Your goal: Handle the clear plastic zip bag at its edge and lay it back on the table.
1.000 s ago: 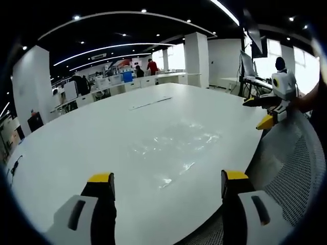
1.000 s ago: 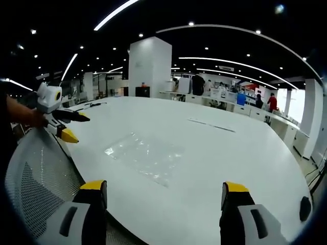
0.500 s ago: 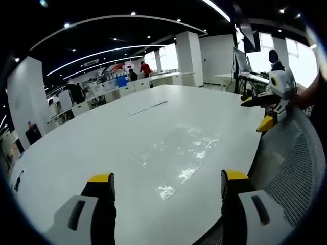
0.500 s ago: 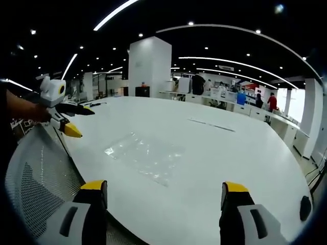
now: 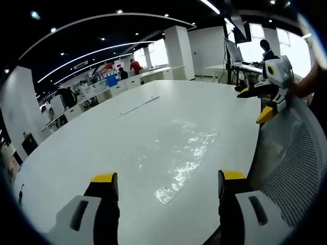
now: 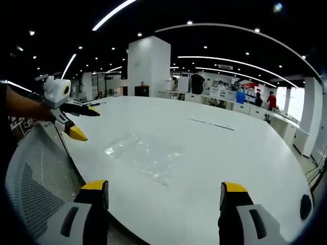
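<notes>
The clear bag (image 5: 179,155) lies flat on the big white desk (image 5: 92,143). In the left gripper view it sits in the middle of the frame, and light shines off its wrinkles. In the right gripper view the bag (image 6: 145,155) is in the middle too, a bit to the left.

The left gripper (image 5: 162,186) is low in its own view. Its two jaws with yellow tips stand wide apart, and nothing is between them. They point over the near edge of the desk toward the bag and do not touch it. In the right gripper view the left gripper (image 6: 82,122) shows at the left of the frame, held by a hand (image 6: 25,109). It is beside the bag, not on it, and its yellow tips are spread apart.

The right gripper (image 6: 162,188) is low in its own view. Its jaws are also wide apart and hold nothing. The bag is ahead of them, up the frame. In the left gripper view the right gripper (image 5: 258,104) is at the upper right, with its tips apart.

A grey mesh chair back (image 5: 291,163) is at the lower right in the left gripper view. A white pillar (image 6: 148,66) stands far behind the desk. People (image 5: 135,65) stand far away by other desks.
</notes>
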`<state>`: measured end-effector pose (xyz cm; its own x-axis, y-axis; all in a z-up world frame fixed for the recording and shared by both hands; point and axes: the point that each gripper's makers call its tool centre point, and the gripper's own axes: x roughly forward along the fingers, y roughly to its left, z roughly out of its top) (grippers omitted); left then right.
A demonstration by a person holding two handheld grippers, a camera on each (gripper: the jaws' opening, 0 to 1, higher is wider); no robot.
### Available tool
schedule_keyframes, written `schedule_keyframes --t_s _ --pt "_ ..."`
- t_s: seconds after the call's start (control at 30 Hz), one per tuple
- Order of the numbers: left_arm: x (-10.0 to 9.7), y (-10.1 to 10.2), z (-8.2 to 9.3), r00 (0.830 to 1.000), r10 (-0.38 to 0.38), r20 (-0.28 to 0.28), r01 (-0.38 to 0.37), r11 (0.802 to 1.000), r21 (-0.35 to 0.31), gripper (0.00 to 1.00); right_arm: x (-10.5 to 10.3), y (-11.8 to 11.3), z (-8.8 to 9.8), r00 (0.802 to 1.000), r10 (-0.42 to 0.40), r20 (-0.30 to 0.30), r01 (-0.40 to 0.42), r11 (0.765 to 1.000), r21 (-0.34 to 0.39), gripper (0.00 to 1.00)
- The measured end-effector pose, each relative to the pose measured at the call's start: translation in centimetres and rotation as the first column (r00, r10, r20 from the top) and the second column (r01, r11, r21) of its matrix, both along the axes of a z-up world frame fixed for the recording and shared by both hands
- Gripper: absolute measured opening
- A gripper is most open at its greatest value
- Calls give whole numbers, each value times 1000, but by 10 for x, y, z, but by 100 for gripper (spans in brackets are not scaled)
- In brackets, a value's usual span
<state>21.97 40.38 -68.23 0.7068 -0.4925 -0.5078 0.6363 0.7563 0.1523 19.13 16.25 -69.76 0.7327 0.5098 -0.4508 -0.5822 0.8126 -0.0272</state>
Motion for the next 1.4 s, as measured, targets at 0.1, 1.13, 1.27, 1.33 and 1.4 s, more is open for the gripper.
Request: schedule_keyframes --t_s 0.1,1.13,1.27,1.33,1.4 --pt "2 -2 -1 1000 -8 -8 8 1000 6 77 0 0 0 1000 -1 -2 1 1000 1 90" --pt "22 -27 -44 985 -146 -89 155 982 108 57 -2 0 -6 999 3 -36 -3 1000 -4 84" --pt "24 -26 -50 984 -143 -102 154 981 116 54 -2 0 -6 999 3 -36 -3 1000 -5 84" --pt "25 -25 -53 985 -134 -112 147 982 117 52 -2 0 -6 999 1 -36 -1 1000 -4 84" --pt "27 -24 -56 985 -123 -122 137 984 116 51 -2 0 -6 999 0 -36 0 1000 -4 84"
